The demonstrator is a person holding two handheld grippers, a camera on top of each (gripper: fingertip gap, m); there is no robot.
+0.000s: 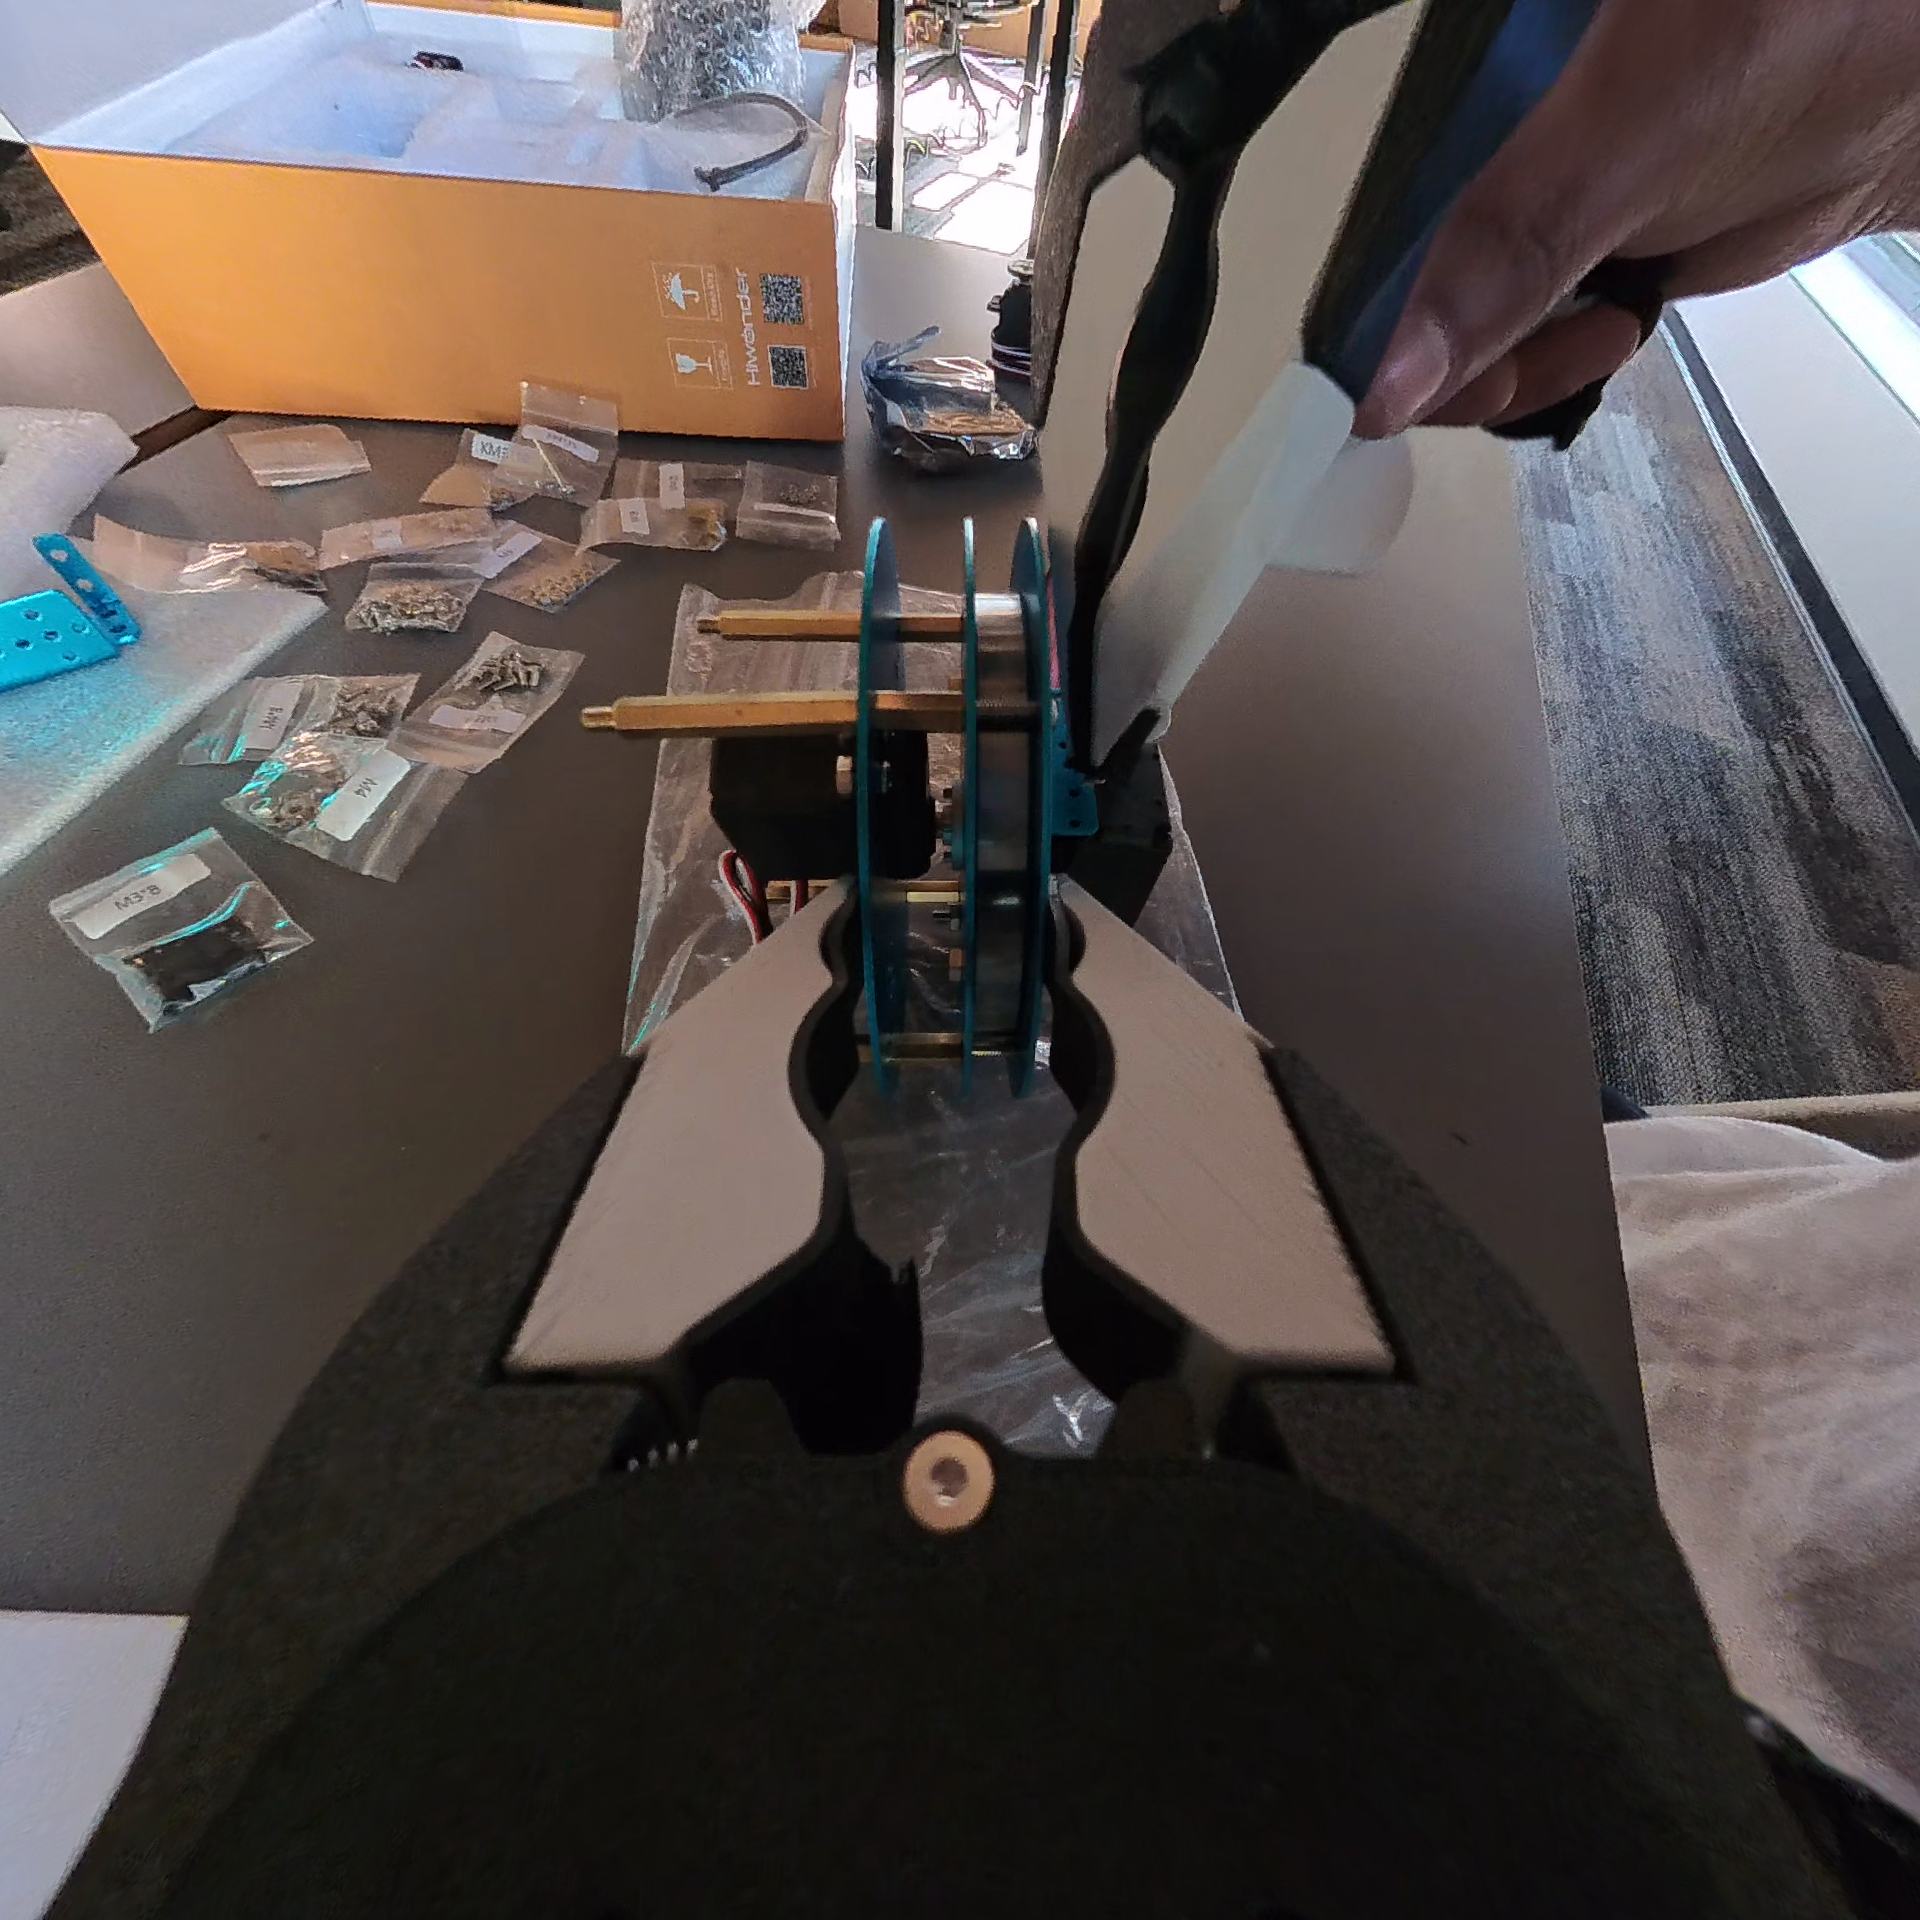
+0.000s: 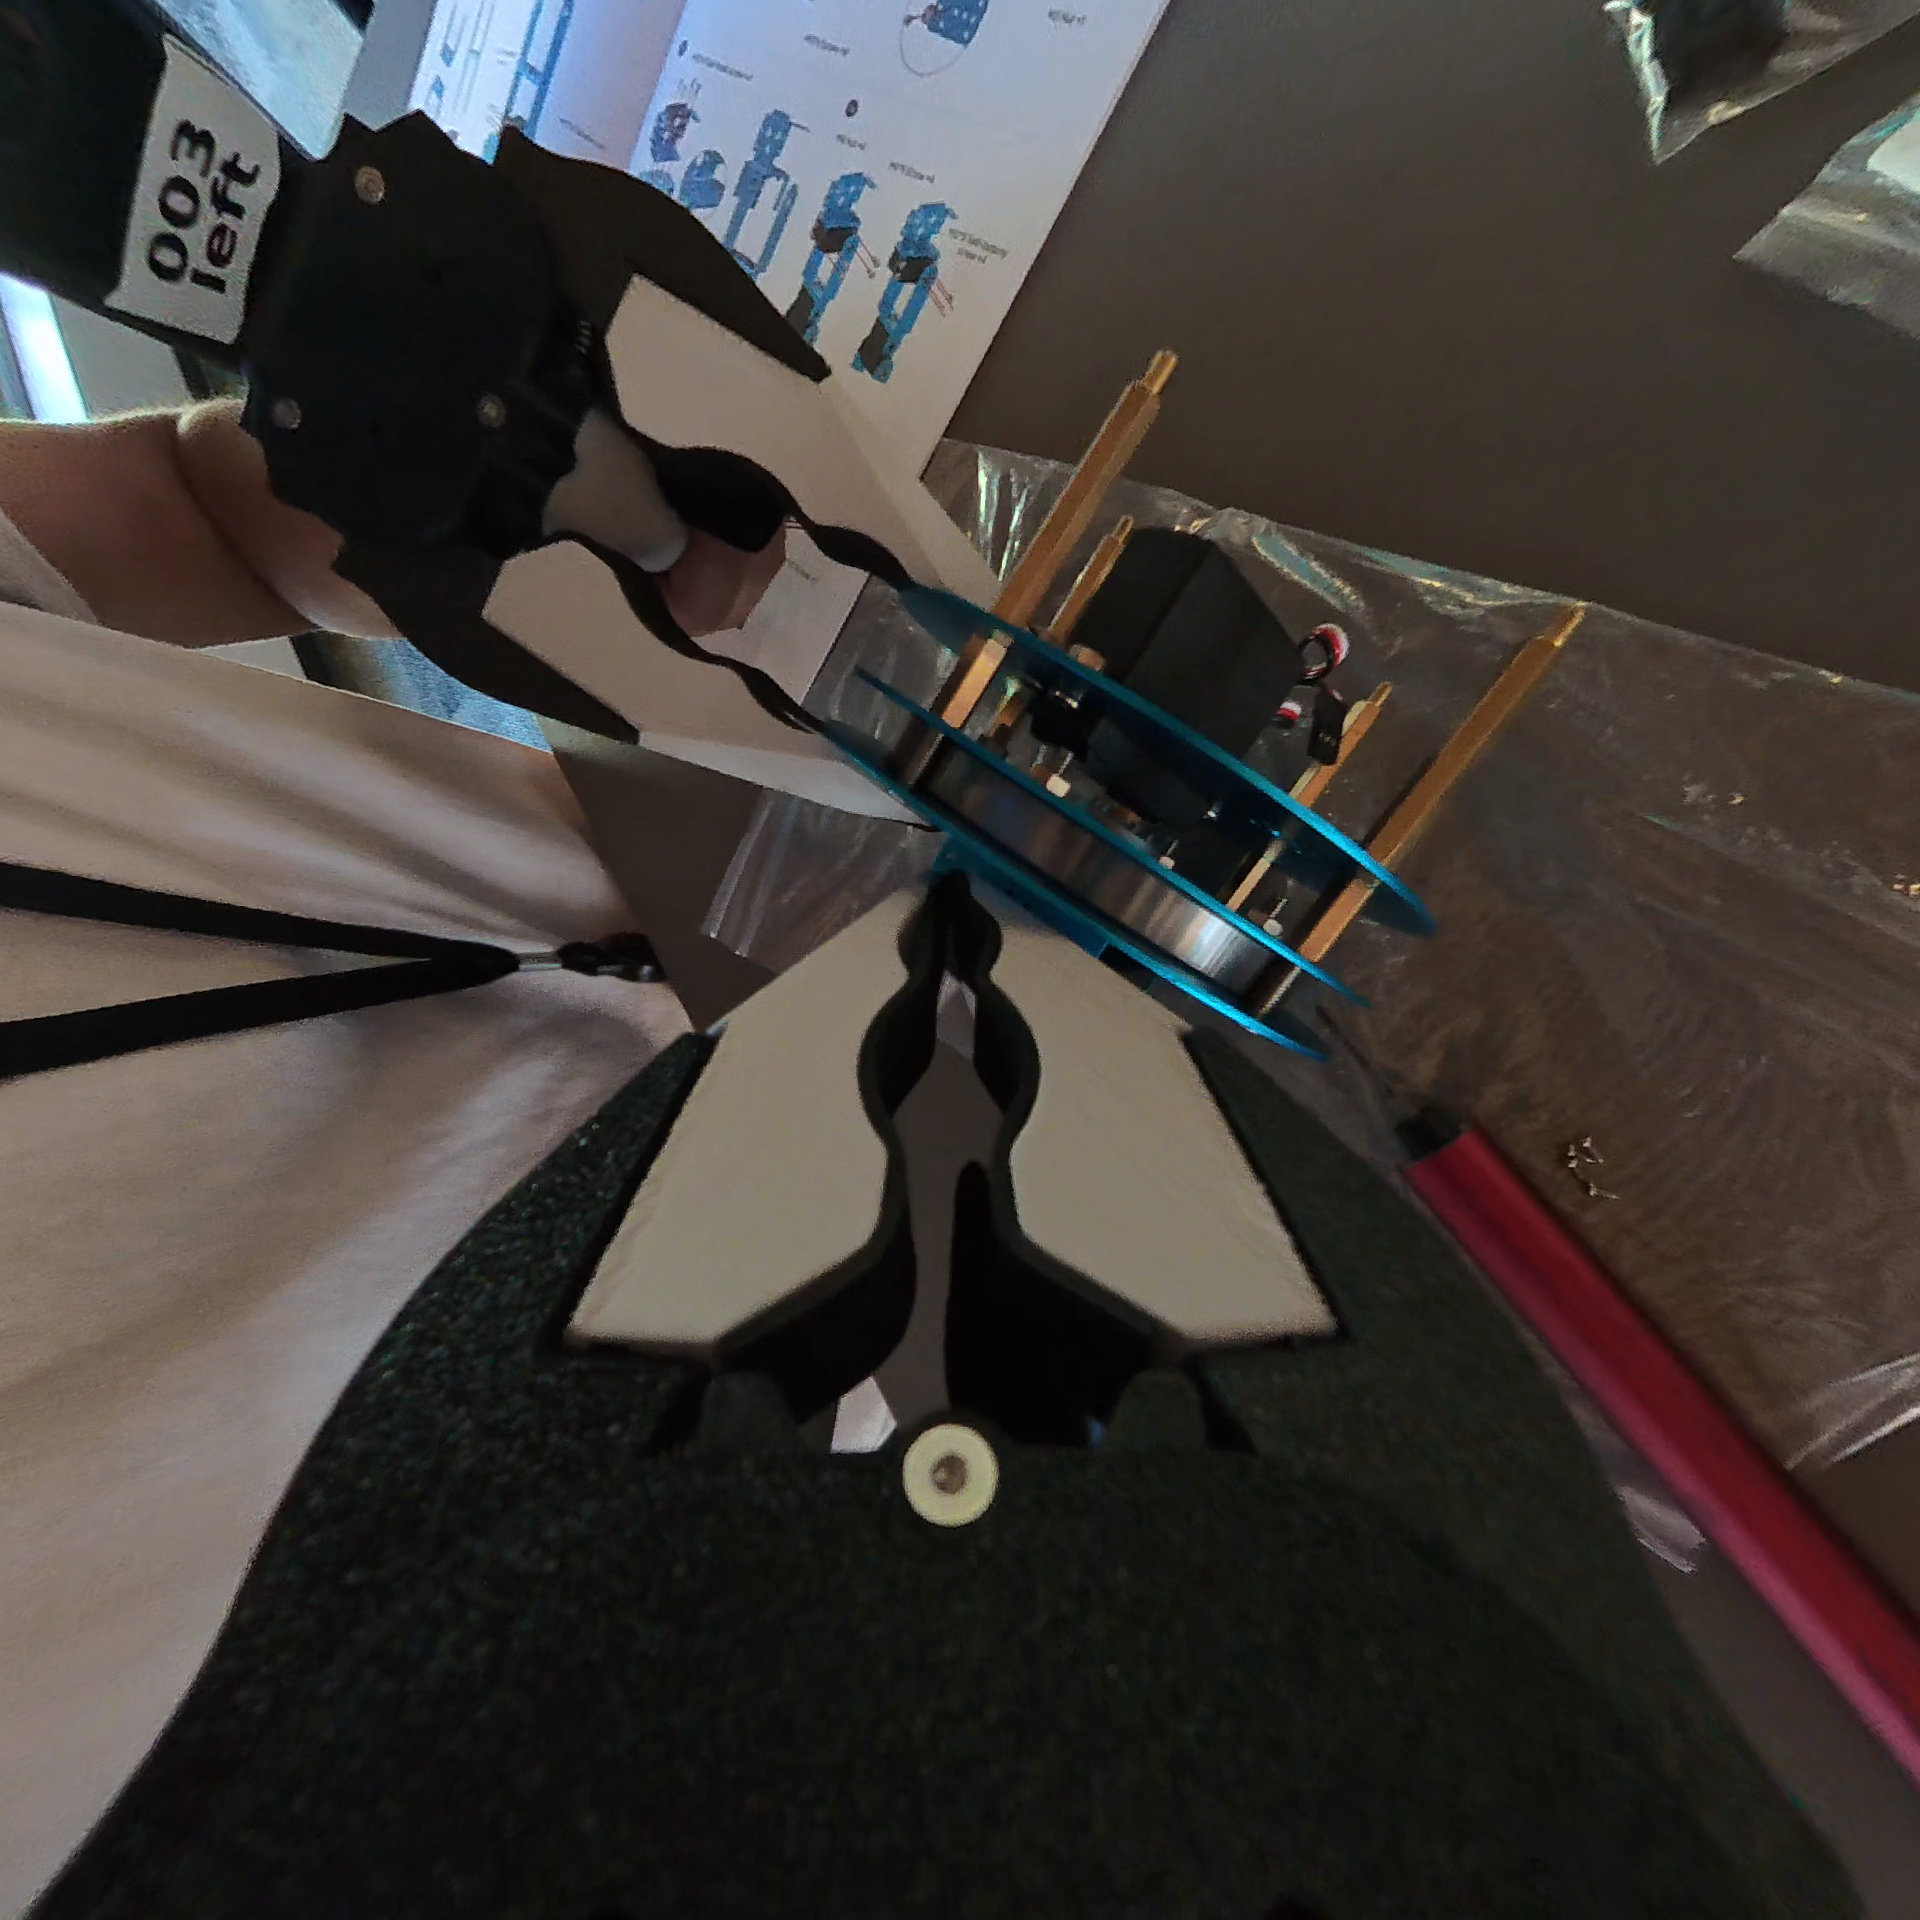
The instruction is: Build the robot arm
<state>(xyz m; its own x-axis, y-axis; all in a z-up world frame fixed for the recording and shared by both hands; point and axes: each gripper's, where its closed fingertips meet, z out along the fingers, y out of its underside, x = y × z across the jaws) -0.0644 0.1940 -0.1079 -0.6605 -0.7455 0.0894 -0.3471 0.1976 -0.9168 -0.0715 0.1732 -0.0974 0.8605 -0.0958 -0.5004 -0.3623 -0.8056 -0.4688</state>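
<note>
**Left hand-held gripper.** The left hand-held gripper (image 1: 956, 925) sits at the centre of the left wrist view. Its jaws are spread only as wide as the blue disc assembly (image 1: 883, 727) and close on it from both sides. One finger presses on each outer disc. The right wrist view shows the same hold at upper left, where the two fingertips meet the rims of the discs.

**Assembly.**
- The assembly is three thin blue discs stacked on brass standoffs (image 1: 727, 715).
- A black servo block (image 2: 1174, 623) with red and white leads is mounted on it.
- The assembly is tipped on edge over a clear plastic sheet (image 1: 966, 1299) on the dark bench (image 1: 312, 1247).

**Right hand-held gripper.** The right hand-held gripper (image 2: 951, 914) is at the centre of its own view with its jaws pressed almost together. The tips appear to pinch a small perforated blue bracket (image 1: 1075, 800) fixed to the outer disc. In the left wrist view this gripper enters from the upper right, held by a hand (image 1: 1662, 208).

**Surroundings.**
- Small bags of fasteners (image 1: 343, 790) lie at left in the left wrist view.
- An open orange box (image 1: 436, 301) is at upper left of that view.
- A printed instruction sheet (image 2: 831, 156) is at the top of the right wrist view.
- A red-handled tool (image 2: 1662, 1382) lies at lower right of that view.
</note>
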